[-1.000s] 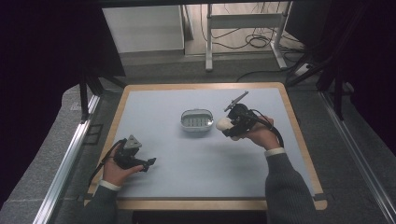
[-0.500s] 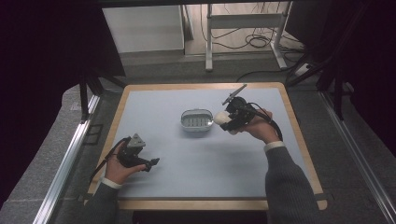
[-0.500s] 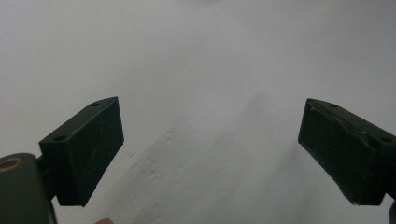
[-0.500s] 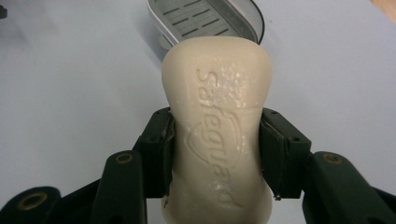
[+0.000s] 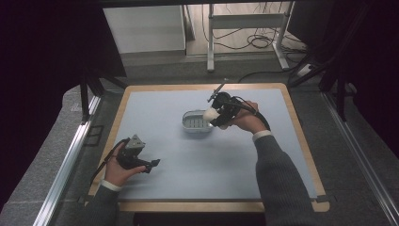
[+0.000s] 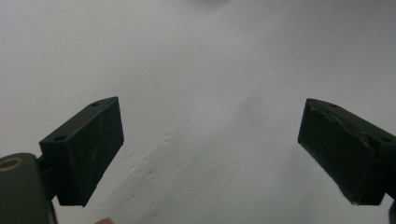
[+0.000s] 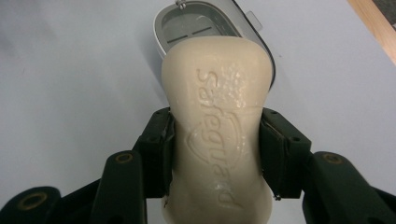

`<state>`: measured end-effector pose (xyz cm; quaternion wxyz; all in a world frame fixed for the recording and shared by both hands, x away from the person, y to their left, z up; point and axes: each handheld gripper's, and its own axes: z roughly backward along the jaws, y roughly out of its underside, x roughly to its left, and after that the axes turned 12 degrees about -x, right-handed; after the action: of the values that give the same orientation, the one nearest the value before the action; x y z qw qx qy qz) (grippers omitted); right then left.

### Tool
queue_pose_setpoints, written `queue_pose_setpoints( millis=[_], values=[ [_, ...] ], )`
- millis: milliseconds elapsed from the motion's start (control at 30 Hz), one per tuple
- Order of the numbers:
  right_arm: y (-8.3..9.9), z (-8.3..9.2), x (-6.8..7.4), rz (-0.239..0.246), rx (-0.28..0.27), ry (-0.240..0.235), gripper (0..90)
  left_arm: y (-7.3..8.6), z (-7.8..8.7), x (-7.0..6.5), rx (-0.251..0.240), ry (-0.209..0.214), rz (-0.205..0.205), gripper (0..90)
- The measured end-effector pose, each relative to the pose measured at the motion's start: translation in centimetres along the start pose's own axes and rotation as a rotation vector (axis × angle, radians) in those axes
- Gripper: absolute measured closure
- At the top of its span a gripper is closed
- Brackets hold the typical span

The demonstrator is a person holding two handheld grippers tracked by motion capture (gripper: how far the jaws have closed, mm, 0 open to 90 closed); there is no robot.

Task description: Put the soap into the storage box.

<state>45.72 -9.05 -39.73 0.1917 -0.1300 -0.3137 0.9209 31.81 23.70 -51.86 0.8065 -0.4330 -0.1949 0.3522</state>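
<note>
The right gripper, clenched across the waist of the cream soap bar, points its long axis toward the open soap dish mid-table.

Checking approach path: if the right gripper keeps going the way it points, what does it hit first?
Probably the oval grey plastic soap dish, straight ahead of the right gripper, which clamps a cream embossed soap bar. Depth is unclear; the bar's tip would meet it first.

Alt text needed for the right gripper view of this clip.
A cream bar of soap with embossed lettering is clamped between the black jaws of the right hand-held gripper, above a pale blue table. Just beyond it lies an open grey soap dish.
</note>
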Motion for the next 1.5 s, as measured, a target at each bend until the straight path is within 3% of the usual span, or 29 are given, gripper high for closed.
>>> queue_pose_setpoints(
  millis=[500,1100,1500],
  values=[
    [-2.1,-3.5,-0.6,0.078,0.033,-0.057,49.4,0.2,-0.3,-0.4,0.013,0.009,-0.007,7.3],
    [-3.2,-6.1,-1.0,0.099,0.062,-0.100,49.4,0.2,-0.3,-0.4,0.020,0.009,-0.011,7.2],
    [-3.8,-8.3,-1.4,0.162,0.079,-0.126,49.3,0.5,-0.4,-0.2,0.023,0.007,-0.001,7.3]
  ],
)
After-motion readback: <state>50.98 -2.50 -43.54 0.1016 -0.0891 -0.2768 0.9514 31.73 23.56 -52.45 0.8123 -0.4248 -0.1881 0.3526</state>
